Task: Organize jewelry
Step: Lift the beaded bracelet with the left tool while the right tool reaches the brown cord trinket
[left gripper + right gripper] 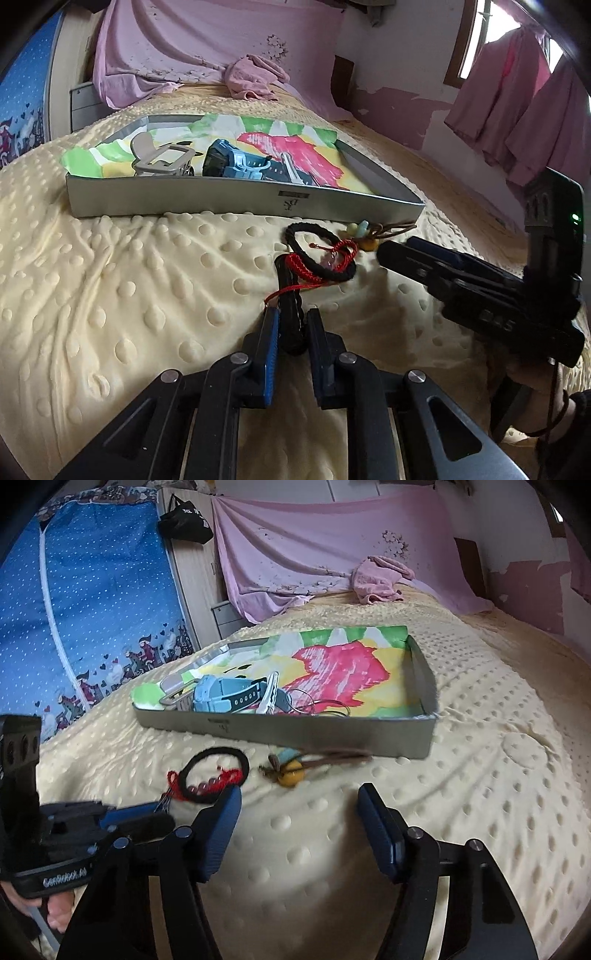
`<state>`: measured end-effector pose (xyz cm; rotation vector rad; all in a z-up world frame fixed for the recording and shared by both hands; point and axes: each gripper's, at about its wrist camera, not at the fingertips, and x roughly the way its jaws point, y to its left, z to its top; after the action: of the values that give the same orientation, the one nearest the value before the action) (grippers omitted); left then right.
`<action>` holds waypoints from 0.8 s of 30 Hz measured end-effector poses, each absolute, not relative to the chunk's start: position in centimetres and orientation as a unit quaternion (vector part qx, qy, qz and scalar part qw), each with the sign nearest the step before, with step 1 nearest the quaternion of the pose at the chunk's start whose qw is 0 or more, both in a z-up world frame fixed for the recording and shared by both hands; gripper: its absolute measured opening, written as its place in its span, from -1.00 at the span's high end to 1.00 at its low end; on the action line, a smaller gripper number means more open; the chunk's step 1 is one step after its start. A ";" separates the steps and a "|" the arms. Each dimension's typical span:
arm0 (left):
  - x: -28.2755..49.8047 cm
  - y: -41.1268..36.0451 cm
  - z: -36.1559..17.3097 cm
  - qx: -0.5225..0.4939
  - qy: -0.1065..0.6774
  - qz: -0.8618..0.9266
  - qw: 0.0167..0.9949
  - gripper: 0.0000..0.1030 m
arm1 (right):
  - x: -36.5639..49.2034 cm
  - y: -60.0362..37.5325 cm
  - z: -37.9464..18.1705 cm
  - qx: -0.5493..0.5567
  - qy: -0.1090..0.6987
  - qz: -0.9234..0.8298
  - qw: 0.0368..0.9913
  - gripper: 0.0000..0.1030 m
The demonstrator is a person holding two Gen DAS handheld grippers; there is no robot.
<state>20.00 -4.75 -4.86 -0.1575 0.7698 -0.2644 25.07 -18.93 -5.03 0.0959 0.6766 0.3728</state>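
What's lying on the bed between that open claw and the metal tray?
In the right wrist view, a beaded cord charm lies on the blanket between the right gripper and the tray.

Soft daylight from a window [476, 37] at upper right; shadows faint, fisheye bending with dark corners, the beaded cord [295, 766] slightly blurred

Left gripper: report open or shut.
Shut: the left gripper pads clamp a black strap lying on the blanket.
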 end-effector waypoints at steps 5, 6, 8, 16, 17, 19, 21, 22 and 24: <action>20.6 -4.6 -5.0 -0.082 0.371 -0.130 0.916 0.72 | 26.5 -17.4 -5.5 0.047 0.336 0.180 0.923 0.10; 20.7 -4.6 -5.0 -0.084 0.371 -0.132 0.916 0.72 | 26.7 -17.3 -5.6 0.047 0.339 0.181 0.922 0.13; 20.8 -4.5 -5.0 -0.086 0.370 -0.134 0.915 0.72 | 27.1 -17.1 -5.8 0.046 0.345 0.182 0.920 0.26; 20.7 -4.5 -5.0 -0.088 0.370 -0.137 0.915 0.72 | 27.8 -16.7 -6.4 0.047 0.354 0.188 0.915 0.57; 20.6 -4.5 -4.9 -0.087 0.372 -0.140 0.913 0.72 | 27.6 -16.7 -6.4 0.047 0.352 0.190 0.915 0.57; 20.2 -4.5 -4.7 -0.084 0.375 -0.144 0.912 0.72 | 27.4 -16.7 -6.2 0.047 0.348 0.194 0.916 0.57; 19.9 -4.6 -4.6 -0.077 0.382 -0.148 0.909 0.72 | 26.8 -16.8 -6.0 0.044 0.343 0.197 0.917 0.57; 19.6 -4.7 -4.6 -0.075 0.386 -0.149 0.907 0.72 | 26.5 -16.8 -5.8 0.041 0.341 0.198 0.918 0.57; 19.0 -4.7 -4.6 -0.070 0.393 -0.152 0.904 0.72 | 25.8 -16.8 -5.5 0.034 0.340 0.202 0.918 0.57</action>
<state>19.04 -4.72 -4.56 -0.1439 0.8114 -0.3138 25.80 -16.82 -5.55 0.0710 0.7001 0.4157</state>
